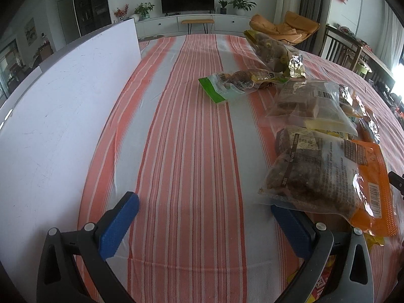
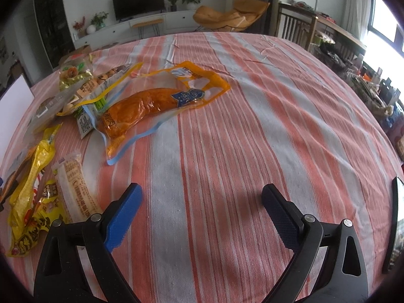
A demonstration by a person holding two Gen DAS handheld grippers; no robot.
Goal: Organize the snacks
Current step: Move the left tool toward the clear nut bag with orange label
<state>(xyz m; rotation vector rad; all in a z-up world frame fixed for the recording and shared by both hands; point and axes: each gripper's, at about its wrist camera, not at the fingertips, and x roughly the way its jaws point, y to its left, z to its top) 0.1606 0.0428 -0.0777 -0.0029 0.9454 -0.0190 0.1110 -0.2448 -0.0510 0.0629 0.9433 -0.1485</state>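
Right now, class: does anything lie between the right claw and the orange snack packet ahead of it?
Nothing visible does. Only bare striped tablecloth separates the open right claw from the orange packet.

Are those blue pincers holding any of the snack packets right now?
No. The left gripper and right gripper are both open, with only the striped tablecloth between their fingers.

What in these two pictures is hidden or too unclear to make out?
- Left wrist view: the small print on the nearest snack bag is too small to read.
- Left wrist view: the packets under the clear bag are mostly covered by it.
- Right wrist view: the dark flat object is cut off by the right edge.
- Right wrist view: the yellow packet runs off the left edge.
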